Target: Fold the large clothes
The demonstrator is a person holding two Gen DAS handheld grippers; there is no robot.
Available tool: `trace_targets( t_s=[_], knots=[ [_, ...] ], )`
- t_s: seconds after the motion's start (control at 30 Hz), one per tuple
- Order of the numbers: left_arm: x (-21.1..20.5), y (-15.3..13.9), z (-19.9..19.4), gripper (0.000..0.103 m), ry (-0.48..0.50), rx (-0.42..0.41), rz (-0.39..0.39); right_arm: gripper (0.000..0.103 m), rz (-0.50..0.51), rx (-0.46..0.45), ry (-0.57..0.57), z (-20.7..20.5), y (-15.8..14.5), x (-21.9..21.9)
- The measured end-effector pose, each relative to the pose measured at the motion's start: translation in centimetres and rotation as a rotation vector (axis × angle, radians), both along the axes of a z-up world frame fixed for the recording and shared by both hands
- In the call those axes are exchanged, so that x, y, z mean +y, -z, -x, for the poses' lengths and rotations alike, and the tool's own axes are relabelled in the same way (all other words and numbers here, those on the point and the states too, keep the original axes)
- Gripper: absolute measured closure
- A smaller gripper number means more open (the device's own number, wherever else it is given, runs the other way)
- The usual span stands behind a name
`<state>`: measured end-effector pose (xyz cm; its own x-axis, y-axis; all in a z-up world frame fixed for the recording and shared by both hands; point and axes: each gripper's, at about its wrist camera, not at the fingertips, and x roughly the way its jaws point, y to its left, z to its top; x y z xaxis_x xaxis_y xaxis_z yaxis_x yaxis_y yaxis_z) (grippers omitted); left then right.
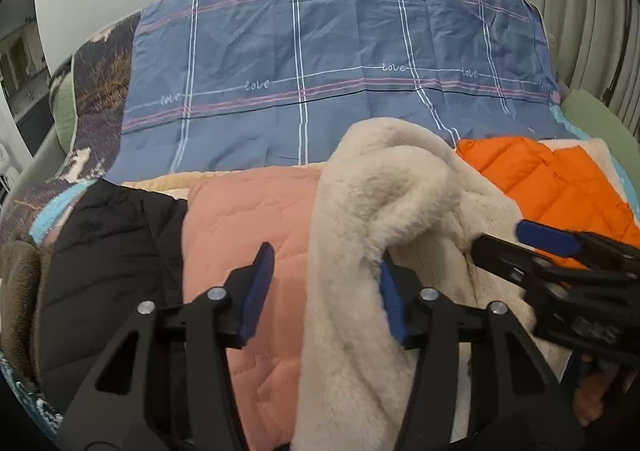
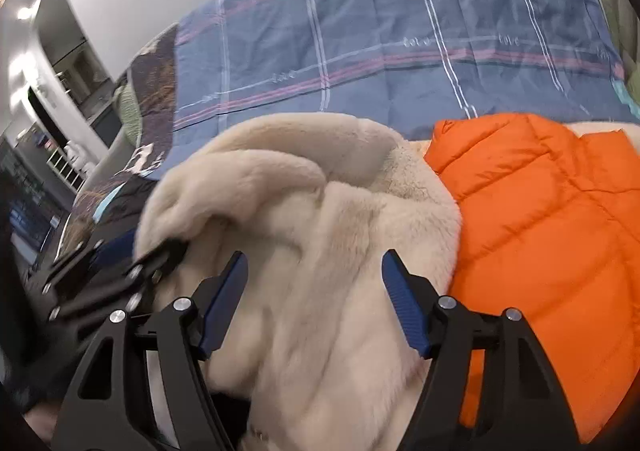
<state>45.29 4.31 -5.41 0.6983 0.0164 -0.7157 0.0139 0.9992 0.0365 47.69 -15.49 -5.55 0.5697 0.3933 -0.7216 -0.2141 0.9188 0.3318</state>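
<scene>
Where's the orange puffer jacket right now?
The orange puffer jacket lies on the right of both wrist views, against the cream fleece coat, with the blue plaid sheet behind it.

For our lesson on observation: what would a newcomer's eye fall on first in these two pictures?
First, the fluffy cream coat, heaped in the middle right ahead of both grippers. Next, the bright orange puffer jacket lying to its right, the loudest colour in sight. Behind them spreads the blue checked sheet with "love" written along its lines.
</scene>
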Motion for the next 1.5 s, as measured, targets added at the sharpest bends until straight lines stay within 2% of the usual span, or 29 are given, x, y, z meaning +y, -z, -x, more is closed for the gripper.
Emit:
trace_targets(
  t_s=[0.1, 0.13, 0.17, 0.23, 0.27, 0.33, 0.4, 0.47, 0.53, 0.57, 0.6, 0.63, 0.7, 0.83, 0.9, 0.97, 1.07, 1.17, 1.23, 1.27, 1.33, 1.37, 1.43, 1.5],
  knots=[
    [0.0, 0.4, -1.0, 0.051, -0.018, 0.003, 0.03, 0.035, -0.023, 0.033, 0.085, -2.0, 1.1, -0.8],
    [-0.3, 0.6, -1.3, 0.06, -0.02, 0.004, 0.035, 0.05, -0.031, 0.042, 0.115, -2.6, 1.6, -1.2],
    [-0.6, 0.8, -1.5, 0.076, -0.012, 0.007, 0.04, 0.057, -0.04, 0.058, 0.136, -3.0, 2.1, -1.4],
    [-2.1, 0.8, -1.7, 0.083, -0.01, -0.006, -0.022, 0.077, -0.087, 0.094, 0.123, -3.4, 3.0, -1.9],
    [-2.6, 0.7, -1.6, 0.084, -0.007, -0.014, -0.045, 0.081, -0.104, 0.102, 0.115, -3.5, 3.1, -1.9],
    [-3.4, 0.4, -1.1, 0.086, 0.0, -0.041, -0.105, 0.082, -0.148, 0.104, 0.123, -3.2, 2.9, -2.3],
    [-3.2, -0.1, -0.8, 0.087, 0.001, -0.044, -0.112, 0.08, -0.186, 0.094, 0.114, -2.7, 2.2, -2.3],
    [-2.5, -0.9, -0.3, 0.087, -0.013, -0.054, -0.108, 0.062, -0.197, 0.101, 0.106, -2.5, 1.9, -1.9],
    [-1.9, -1.4, -0.2, 0.088, -0.028, -0.058, -0.097, 0.059, -0.126, 0.107, 0.123, -2.8, 2.1, -1.1],
    [-1.6, -1.5, -0.2, 0.088, -0.038, -0.054, -0.104, 0.065, -0.089, 0.113, 0.139, -3.1, 2.4, -0.9],
    [-1.4, -1.4, -0.1, 0.088, -0.043, -0.052, -0.115, 0.088, -0.076, 0.131, 0.159, -3.4, 2.9, -1.0],
    [-1.2, -1.2, -0.1, 0.088, -0.051, -0.05, -0.128, 0.093, -0.103, 0.149, 0.167, -3.5, 3.3, -1.4],
    [-0.6, -1.2, 0.2, 0.089, -0.057, -0.057, -0.122, 0.097, -0.181, 0.116, 0.194, -2.8, 2.7, -3.1],
    [1.0, -3.2, 3.0, 0.09, -0.025, -0.132, -0.05, 0.098, -0.314, -0.023, 0.204, 0.7, -2.0, -8.1],
    [1.6, -4.8, 5.7, 0.09, 0.003, -0.193, -0.021, 0.098, -0.311, -0.12, 0.163, 3.8, -5.6, -10.7],
    [2.5, -5.8, 8.8, 0.09, 0.024, -0.237, 0.018, 0.098, -0.315, -0.181, 0.115, 7.3, -8.1, -12.4],
    [3.5, -5.9, 15.3, 0.089, 0.118, -0.296, 0.056, 0.098, -0.311, -0.229, 0.047, 12.9, -10.2, -14.2],
    [3.1, -4.1, 22.5, 0.083, 0.24, -0.317, 0.015, 0.098, -0.216, -0.244, -0.043, 20.6, -9.4, -15.0],
    [2.7, -1.8, 26.2, 0.079, 0.265, -0.272, -0.03, 0.094, -0.128, -0.186, -0.092, 24.1, -7.5, -15.1],
    [2.7, -0.6, 27.9, 0.076, 0.269, -0.23, -0.036, 0.092, -0.103, -0.142, -0.096, 25.3, -6.2, -15.5],
    [3.2, 0.7, 29.8, 0.072, 0.269, -0.175, -0.013, 0.071, -0.116, -0.031, -0.074, 27.7, -3.9, -17.2],
    [4.0, 1.3, 31.1, 0.071, 0.254, -0.149, 0.011, 0.066, -0.137, 0.004, -0.059, 28.7, -3.4, -18.2],
    [5.2, 1.6, 32.7, 0.068, 0.219, -0.145, 0.028, 0.062, -0.157, 0.0, -0.032, 30.9, -3.5, -20.1],
    [6.2, 1.0, 33.8, 0.066, 0.177, -0.181, 0.032, 0.058, -0.109, -0.056, -0.005, 31.8, -4.6, -20.8]
  ],
)
